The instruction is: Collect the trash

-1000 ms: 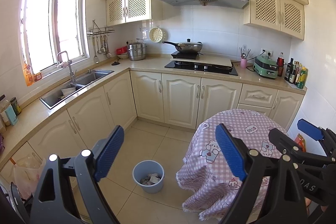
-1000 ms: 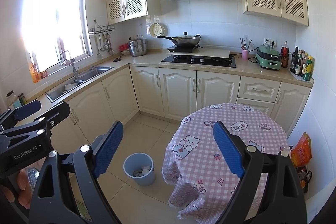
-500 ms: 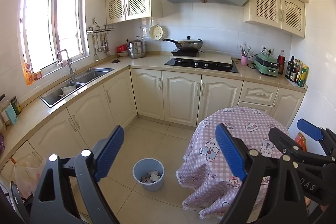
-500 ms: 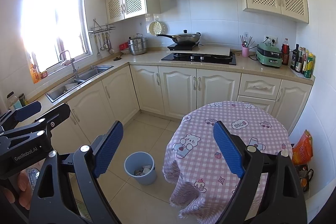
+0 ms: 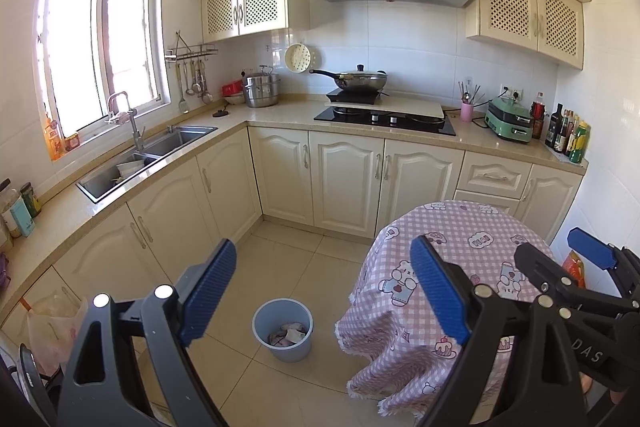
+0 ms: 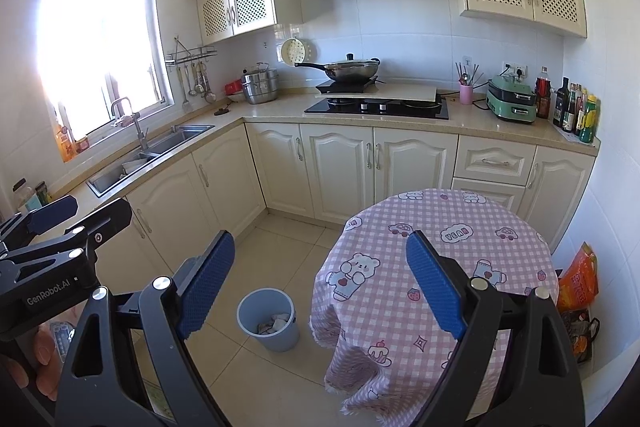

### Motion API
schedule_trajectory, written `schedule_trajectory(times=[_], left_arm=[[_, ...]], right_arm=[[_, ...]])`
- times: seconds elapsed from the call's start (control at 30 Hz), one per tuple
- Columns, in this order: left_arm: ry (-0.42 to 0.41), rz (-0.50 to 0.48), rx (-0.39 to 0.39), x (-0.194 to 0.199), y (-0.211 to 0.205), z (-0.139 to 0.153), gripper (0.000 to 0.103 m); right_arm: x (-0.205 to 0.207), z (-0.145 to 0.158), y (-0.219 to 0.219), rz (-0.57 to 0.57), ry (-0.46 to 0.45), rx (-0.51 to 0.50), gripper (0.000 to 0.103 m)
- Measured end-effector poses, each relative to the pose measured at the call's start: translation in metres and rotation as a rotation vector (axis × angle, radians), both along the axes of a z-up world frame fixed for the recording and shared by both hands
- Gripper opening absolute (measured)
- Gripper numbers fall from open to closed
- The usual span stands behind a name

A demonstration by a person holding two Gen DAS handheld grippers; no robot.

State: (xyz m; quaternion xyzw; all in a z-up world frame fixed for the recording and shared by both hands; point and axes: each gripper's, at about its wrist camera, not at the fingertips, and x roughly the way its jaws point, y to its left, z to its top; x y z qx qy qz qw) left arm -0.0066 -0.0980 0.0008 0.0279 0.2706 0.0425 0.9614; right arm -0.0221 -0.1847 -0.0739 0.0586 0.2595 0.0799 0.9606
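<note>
A light blue waste bin [image 5: 283,331] stands on the tiled floor, left of the round table; it also shows in the right wrist view [image 6: 269,319]. Crumpled trash [image 5: 289,333] lies inside it, seen also in the right wrist view [image 6: 274,323]. My left gripper [image 5: 323,291] is open and empty, held high above the floor. My right gripper [image 6: 320,287] is open and empty, to its right, over the table's near edge. Each gripper shows at the side of the other's view.
A round table with a pink checked cloth [image 6: 436,247] stands at right. L-shaped counter with sink [image 5: 148,155], hob [image 5: 384,117] and wok along the walls. Orange bag [image 6: 578,279] on the floor by the right wall. A plastic bag [image 5: 52,327] hangs at lower left.
Both views have drifted back and up slightly; the table and bin sit a little lower and farther. Both grippers stay open.
</note>
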Motion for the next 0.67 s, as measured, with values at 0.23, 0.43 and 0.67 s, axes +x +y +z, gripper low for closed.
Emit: schedule_trajectory(times=[0.23,0.43,0.67], left_arm=[[0.005,-0.001,0.004,0.006,-0.003,-0.001,0.087],[0.018,0.0,0.005,0.013,-0.005,-0.006,0.087],[0.069,0.006,-0.002,0.032,-0.009,-0.018,0.087]], right_arm=[[0.003,-0.002,-0.003,-0.003,0.005,0.006,0.084],[0.008,-0.008,-0.008,-0.011,0.019,0.016,0.084],[0.021,-0.021,-0.019,-0.032,0.053,0.028,0.084]])
